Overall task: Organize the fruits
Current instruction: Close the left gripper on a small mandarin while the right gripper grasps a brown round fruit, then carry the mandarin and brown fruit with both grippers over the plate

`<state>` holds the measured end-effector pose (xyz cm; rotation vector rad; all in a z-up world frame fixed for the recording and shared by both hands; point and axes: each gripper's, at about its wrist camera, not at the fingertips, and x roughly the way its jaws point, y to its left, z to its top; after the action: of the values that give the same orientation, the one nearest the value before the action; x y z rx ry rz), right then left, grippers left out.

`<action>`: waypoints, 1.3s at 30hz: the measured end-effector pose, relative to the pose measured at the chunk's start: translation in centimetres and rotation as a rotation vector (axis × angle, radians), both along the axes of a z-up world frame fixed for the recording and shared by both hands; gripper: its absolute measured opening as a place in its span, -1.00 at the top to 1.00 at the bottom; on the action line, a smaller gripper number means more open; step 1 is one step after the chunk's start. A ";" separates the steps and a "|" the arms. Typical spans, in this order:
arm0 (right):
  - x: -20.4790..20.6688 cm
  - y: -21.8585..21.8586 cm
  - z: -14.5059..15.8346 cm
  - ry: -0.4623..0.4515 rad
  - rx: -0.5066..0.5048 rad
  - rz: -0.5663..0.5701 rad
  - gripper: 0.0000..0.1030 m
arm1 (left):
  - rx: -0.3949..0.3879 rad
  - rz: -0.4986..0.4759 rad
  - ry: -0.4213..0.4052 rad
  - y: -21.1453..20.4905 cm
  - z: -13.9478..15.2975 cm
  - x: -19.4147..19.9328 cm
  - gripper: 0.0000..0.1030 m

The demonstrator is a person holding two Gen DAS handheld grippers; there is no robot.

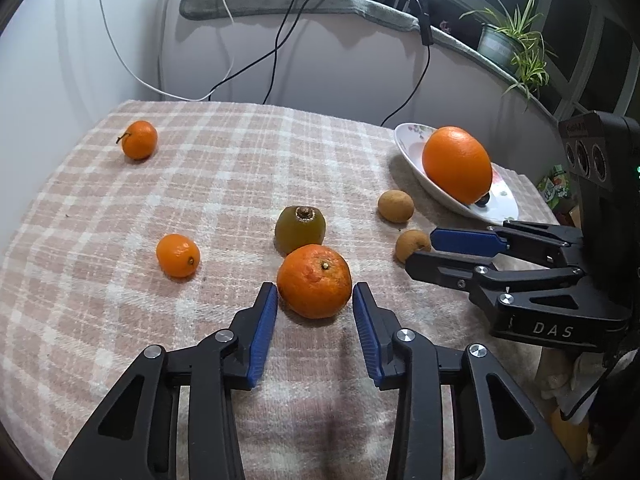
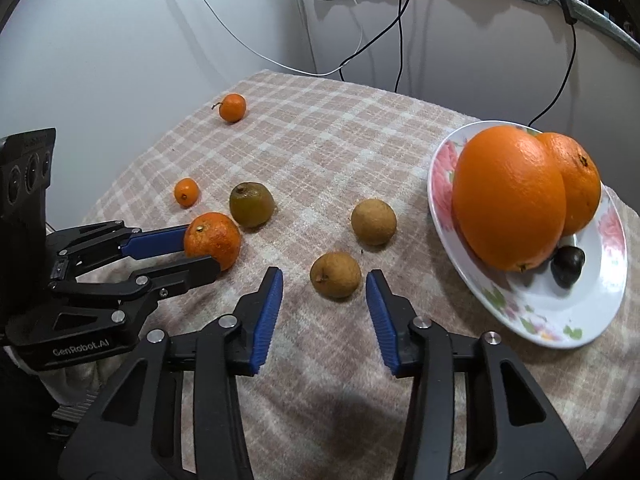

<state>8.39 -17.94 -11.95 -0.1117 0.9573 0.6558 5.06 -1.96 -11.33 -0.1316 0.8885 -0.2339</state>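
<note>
Left tool (image 1: 315, 294) brackets the mandarin (image 1: 314, 280); its blue pads (image 1: 264, 332) sit at the fruit's flanks, but whether they press is not clear. Right tool (image 2: 324, 280) is part open around the near brown fruit (image 2: 335, 275), gaps visible on both sides, nothing gripped.

Landmark: flowered plate (image 2: 532, 312), at the table (image 1: 240, 168) edge on the right-tool side. On the plate: two large oranges (image 2: 508, 196) touching each other, and one small dark fruit (image 2: 568, 266) against the front orange.

Second brown fruit (image 2: 374, 222) lies between plate and mandarin, apart from the near one. Green fruit (image 1: 300, 229) touches or nearly touches the mandarin on its far side. Two small oranges lie well away from the plate: one (image 1: 178, 255) past the mandarin, one (image 1: 139, 139) near the far table edge. Checked cloth between them is bare. Cables (image 1: 280, 40) hang behind the table.
</note>
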 end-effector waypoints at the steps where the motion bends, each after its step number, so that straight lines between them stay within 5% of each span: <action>1: 0.2 0.1 -0.1 0.004 -0.004 -0.001 0.18 | -0.003 -0.001 0.001 0.0 -0.1 0.0 0.28; 11: 0.5 0.7 -0.7 0.013 -0.027 0.004 0.42 | -0.013 -0.005 0.002 0.0 -0.1 0.3 0.28; 39: -0.5 -3.3 1.7 -0.034 0.035 -0.045 0.43 | -0.079 -0.058 -0.041 -1.7 1.9 0.0 0.32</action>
<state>7.90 -21.24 -10.21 -0.0701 0.9126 0.6273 5.01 -3.64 -9.43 -0.1740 0.8430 -0.3251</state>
